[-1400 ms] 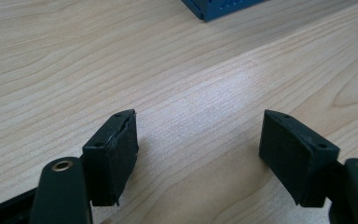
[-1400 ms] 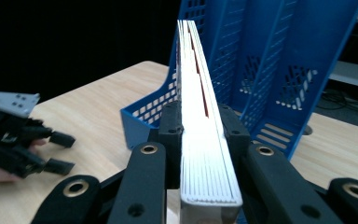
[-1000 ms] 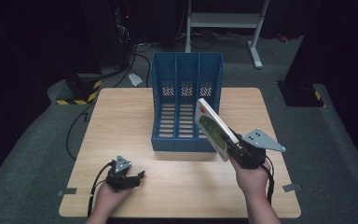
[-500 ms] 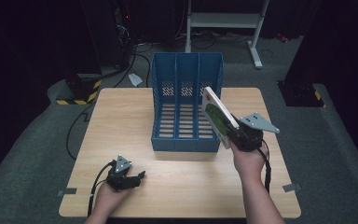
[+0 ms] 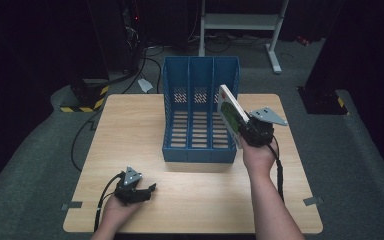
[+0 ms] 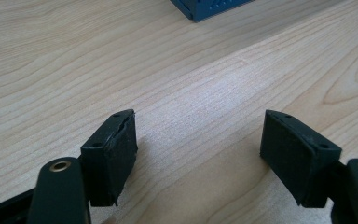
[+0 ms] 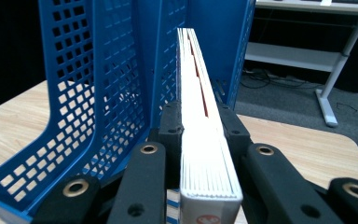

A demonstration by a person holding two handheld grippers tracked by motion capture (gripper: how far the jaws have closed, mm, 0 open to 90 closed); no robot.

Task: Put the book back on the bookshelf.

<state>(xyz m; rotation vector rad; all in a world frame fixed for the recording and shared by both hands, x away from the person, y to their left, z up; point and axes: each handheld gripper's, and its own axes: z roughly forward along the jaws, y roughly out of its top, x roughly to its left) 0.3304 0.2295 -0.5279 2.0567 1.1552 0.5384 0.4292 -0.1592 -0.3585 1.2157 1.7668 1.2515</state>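
The thin white book with a green-printed cover (image 5: 229, 114) sits right of the frame's centre in the high view, tilted, its upper edge leaning against the right wall of the blue perforated plastic three-slot file rack (image 5: 200, 107). At lower left of the frame the left gripper (image 5: 139, 192) rests on the pale wooden table (image 5: 130, 130), jaws apart with nothing between them, well away from the rack. At right, the right gripper (image 5: 244, 131) is clamped on the book's lower end; in the right gripper view the page edges (image 7: 200, 116) run up between the pads beside the rack's wall. To do this step well, I judge, stand the book upright, line its edge with the rightmost slot, and slide it in without snagging the divider.
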